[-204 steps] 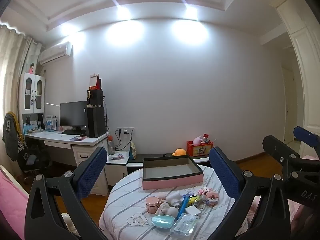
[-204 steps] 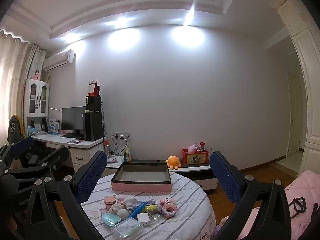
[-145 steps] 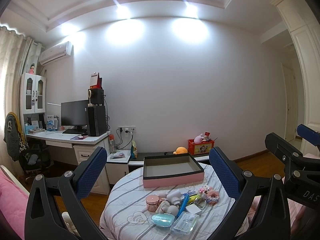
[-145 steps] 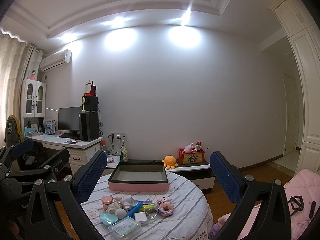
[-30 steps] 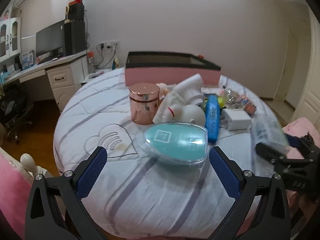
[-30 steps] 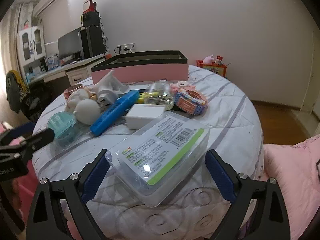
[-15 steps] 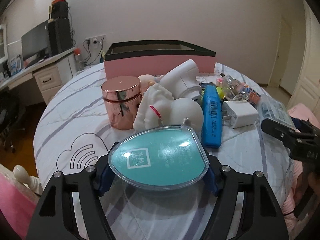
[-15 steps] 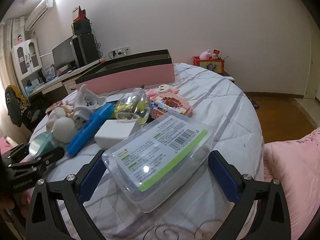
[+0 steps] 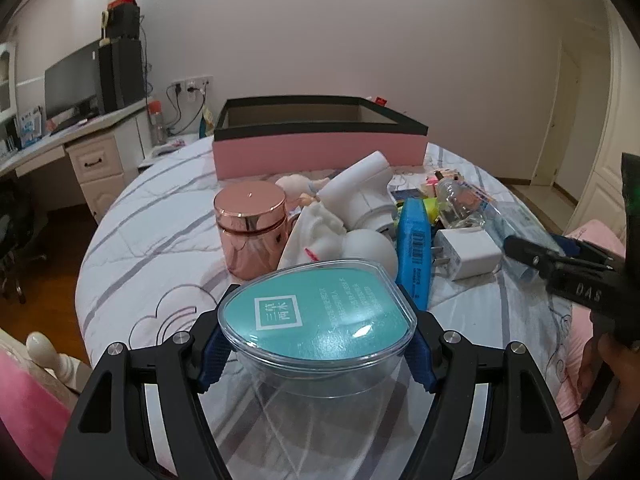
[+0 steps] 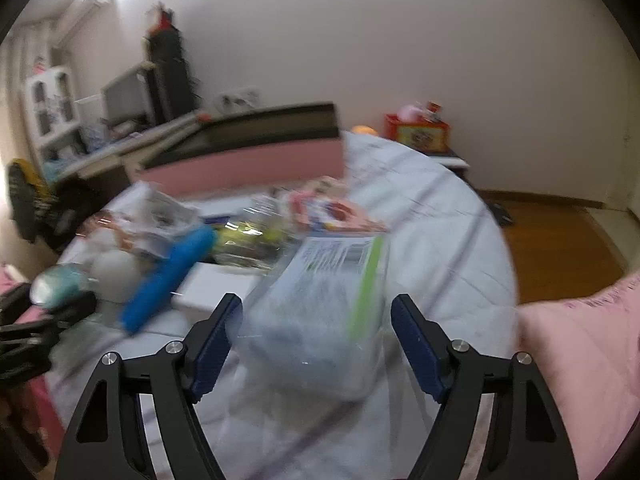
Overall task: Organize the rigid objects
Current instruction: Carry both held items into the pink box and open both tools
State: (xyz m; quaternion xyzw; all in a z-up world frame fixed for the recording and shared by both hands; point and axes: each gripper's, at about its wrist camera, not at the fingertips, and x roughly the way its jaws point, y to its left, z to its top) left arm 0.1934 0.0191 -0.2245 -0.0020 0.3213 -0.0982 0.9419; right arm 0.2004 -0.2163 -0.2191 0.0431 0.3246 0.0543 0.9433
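**Grips closing on two clear cases at once**

Fingers of the left gripper [image 9: 316,354] press both sides of the teal-lidded clear case [image 9: 316,320], which sits between the blue pads at the near edge of the tabletop [image 9: 160,240]. The right gripper [image 10: 316,346] is closing around the clear box with the green-striped label [image 10: 332,292]; the box lies between its fingers, narrow gaps showing on both sides, though the picture is blurred.

To my eye both loads want a level, square hold before lifting toward the pink box [image 9: 320,152] beyond the fingers, since smooth plastic may slip.

A second ago both pairs of fingers stood wide, the teal case well ahead of the left pair.
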